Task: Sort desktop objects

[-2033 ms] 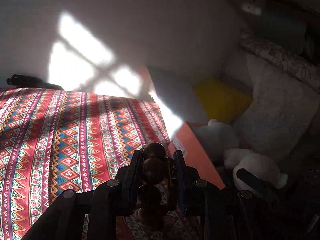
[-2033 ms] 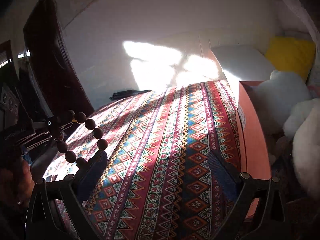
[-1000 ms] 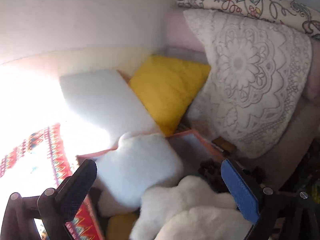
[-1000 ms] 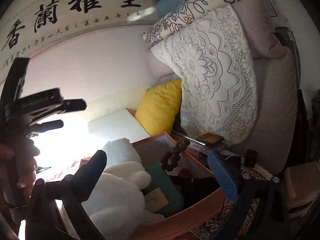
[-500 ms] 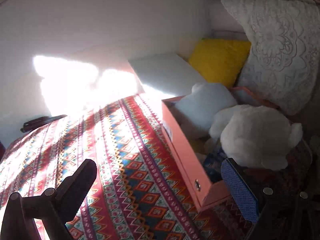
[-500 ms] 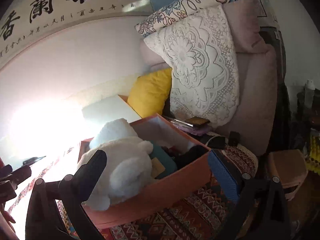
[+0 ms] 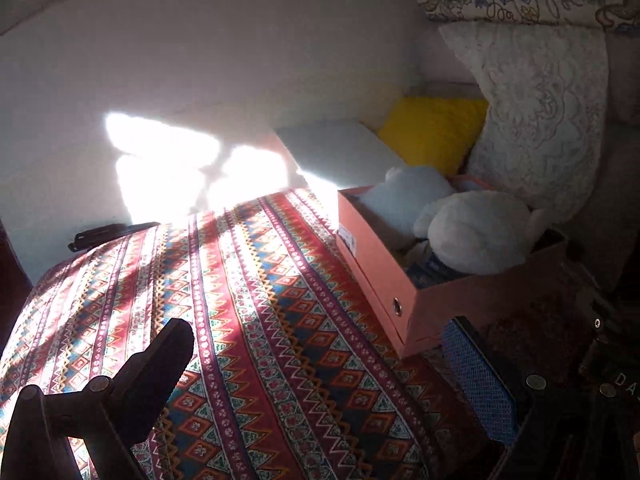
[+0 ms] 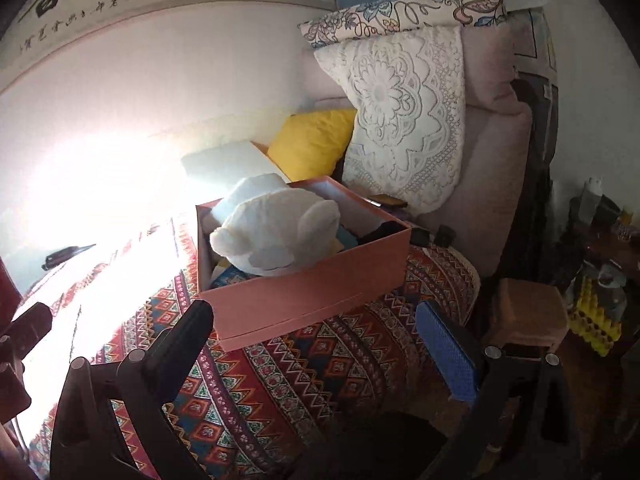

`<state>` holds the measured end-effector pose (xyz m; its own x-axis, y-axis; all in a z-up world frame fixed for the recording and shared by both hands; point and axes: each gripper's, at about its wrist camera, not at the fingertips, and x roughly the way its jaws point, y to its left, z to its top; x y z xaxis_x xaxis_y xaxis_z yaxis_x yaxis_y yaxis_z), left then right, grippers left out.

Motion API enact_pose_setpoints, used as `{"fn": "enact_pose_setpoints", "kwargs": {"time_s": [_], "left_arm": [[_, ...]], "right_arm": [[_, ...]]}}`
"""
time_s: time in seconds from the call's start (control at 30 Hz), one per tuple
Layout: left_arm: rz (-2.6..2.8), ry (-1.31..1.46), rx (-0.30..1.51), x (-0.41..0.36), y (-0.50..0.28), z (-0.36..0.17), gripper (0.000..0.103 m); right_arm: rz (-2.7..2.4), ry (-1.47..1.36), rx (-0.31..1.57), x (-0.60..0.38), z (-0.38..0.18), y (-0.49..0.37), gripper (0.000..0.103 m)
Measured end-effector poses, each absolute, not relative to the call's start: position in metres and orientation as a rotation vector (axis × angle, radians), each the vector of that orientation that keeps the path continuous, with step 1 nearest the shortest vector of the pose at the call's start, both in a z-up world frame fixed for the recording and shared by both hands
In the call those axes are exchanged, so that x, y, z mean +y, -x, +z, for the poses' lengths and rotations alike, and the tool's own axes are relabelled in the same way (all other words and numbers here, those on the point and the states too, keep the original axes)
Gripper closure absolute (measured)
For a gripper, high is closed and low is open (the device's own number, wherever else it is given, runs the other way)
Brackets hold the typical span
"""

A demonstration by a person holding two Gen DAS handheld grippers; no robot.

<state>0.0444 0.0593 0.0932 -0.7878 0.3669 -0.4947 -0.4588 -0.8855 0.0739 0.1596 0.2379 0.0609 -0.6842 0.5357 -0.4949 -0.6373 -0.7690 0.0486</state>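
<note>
The sorting looks close to finished, judging by how things lie: the patterned cloth over the worktop shows no loose objects on the stretch in front of the orange box, and the box itself is well filled. Both claws stand wide apart and carry nothing; the left claw hovers over the cloth short of the box's near corner, and the right claw hangs just in front of the box's long side. Inside the box a white plush toy takes up most of the room and rises above the rim; a second pale soft thing sits behind it toward the far end of the box. Beneath the plush a blue item peeks out, and in the right wrist view something dark lies against the box's far right wall, too shadowed to name. The one thing that may be left is a dark slim object at the far edge of the cloth, well apart from the box, beside the sunlit wall; whether it belongs to the sorting cannot be told. A yellow cushion leans behind the box.
</note>
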Motion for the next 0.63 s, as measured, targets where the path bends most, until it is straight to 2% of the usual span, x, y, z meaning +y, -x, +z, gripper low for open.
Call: {"fn": "enact_pose_setpoints", "kwargs": {"time_s": [0.33,0.63], "left_arm": [[2.552,0.637,0.227,0.054,-0.072,0.105,0.001],[2.487,0.592,0.218,0.062,-0.096,0.106,0.001]], "right_arm": [[2.432,0.589,0.231,0.209,0.081,-0.183,0.0],[2.42,0.606,0.257,0.215,0.08,-0.198,0.0]]}}
